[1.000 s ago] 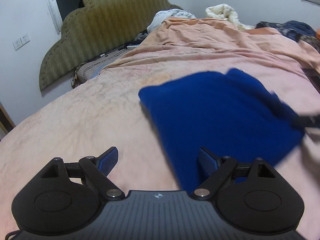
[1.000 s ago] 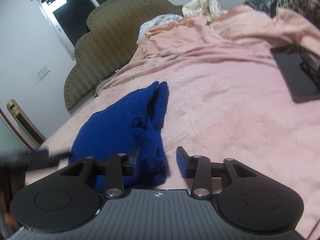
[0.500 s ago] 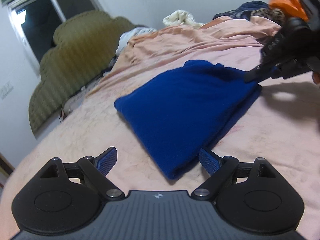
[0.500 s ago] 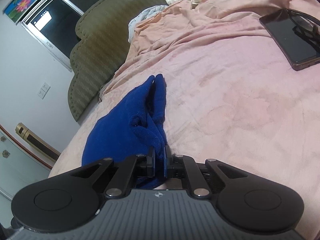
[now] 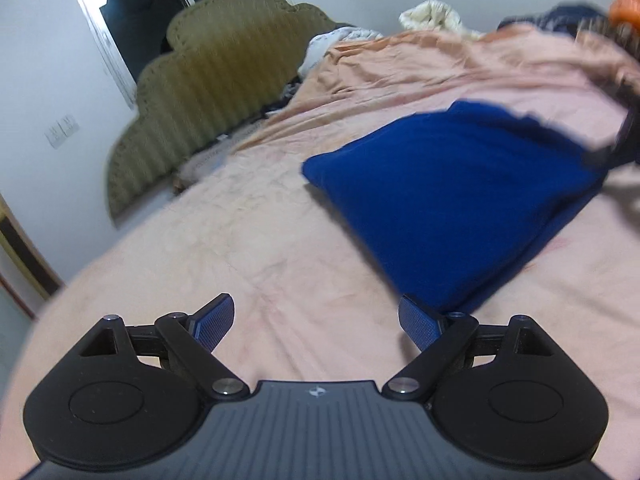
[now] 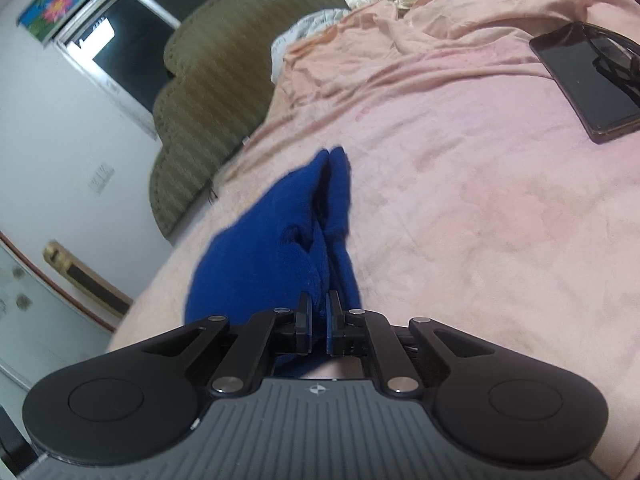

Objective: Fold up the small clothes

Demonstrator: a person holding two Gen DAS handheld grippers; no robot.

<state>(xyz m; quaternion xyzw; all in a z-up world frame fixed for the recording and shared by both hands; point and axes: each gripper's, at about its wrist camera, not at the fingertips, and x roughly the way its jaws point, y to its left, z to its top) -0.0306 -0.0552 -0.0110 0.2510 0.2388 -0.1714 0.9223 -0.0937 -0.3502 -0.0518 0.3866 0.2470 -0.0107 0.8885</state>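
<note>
A folded dark blue garment [image 5: 452, 196] lies on the pink bedspread [image 5: 260, 248]. My left gripper [image 5: 316, 322] is open and empty, just above the bedspread, with its right finger near the garment's near corner. In the right wrist view my right gripper [image 6: 318, 322] is shut on the near edge of the blue garment [image 6: 280, 248], which stretches away from the jaws across the bedspread [image 6: 480, 208]. The right gripper shows blurred at the garment's far right edge in the left wrist view [image 5: 624, 140].
An olive padded headboard [image 5: 208, 92] stands at the back left below a dark window [image 5: 132, 12]. A rumpled peach blanket [image 5: 440, 64] and piled clothes [image 5: 436, 14] lie at the far end. A dark tablet [image 6: 588, 80] lies on the bed at the right.
My right gripper closed on the garment's edge and stays shut on it. The left gripper stayed open and swung its view to the left; the garment now sits further right.
</note>
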